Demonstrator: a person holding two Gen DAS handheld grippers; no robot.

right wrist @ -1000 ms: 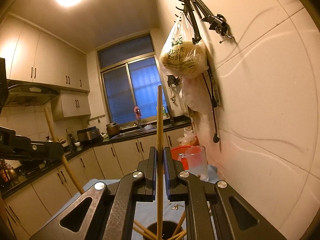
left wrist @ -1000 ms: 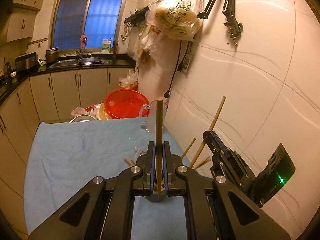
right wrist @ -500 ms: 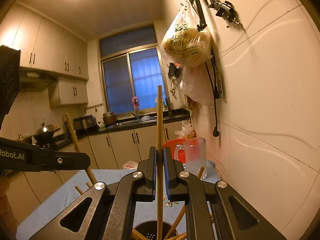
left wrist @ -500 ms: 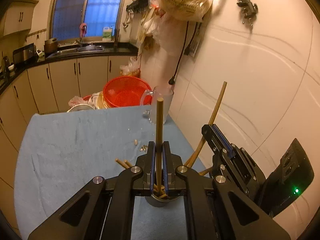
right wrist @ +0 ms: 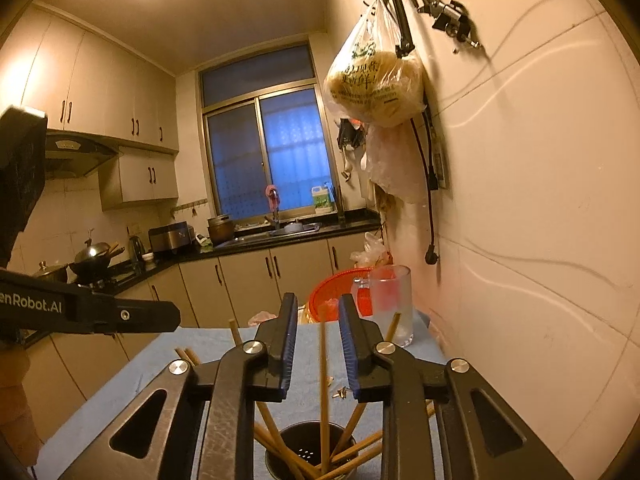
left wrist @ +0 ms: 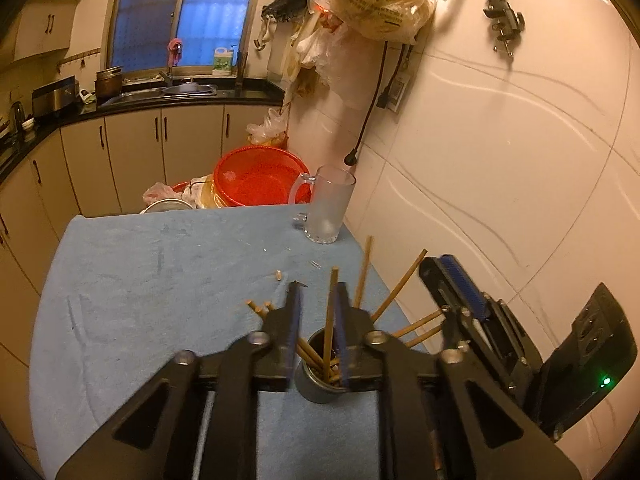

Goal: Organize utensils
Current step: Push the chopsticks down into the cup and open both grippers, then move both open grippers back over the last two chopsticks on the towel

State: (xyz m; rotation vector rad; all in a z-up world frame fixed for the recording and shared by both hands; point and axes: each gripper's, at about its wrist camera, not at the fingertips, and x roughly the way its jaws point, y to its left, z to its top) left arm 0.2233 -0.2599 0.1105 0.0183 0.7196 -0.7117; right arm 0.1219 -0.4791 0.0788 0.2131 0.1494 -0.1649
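A dark metal utensil cup (left wrist: 320, 390) stands on the blue cloth (left wrist: 140, 280), with several wooden chopsticks (left wrist: 362, 270) leaning in it. My left gripper (left wrist: 318, 300) is open right above the cup, and one upright chopstick (left wrist: 330, 320) stands free between its jaws. My right gripper (right wrist: 318, 312) is open too, over the same cup (right wrist: 308, 454), with a chopstick (right wrist: 323, 380) standing free between its jaws. The right gripper also shows in the left wrist view (left wrist: 460, 280), just right of the cup.
A frosted glass mug (left wrist: 328, 208) stands at the cloth's far right corner by the tiled wall. A red basket (left wrist: 256, 176) and bowls sit beyond the far edge. Small wood bits (left wrist: 278, 275) lie on the cloth. The left gripper's arm (right wrist: 80, 308) crosses the right wrist view.
Both grippers have opened and let go of their chopsticks, which now stand in the cup. Both grippers came down closer to the cup.
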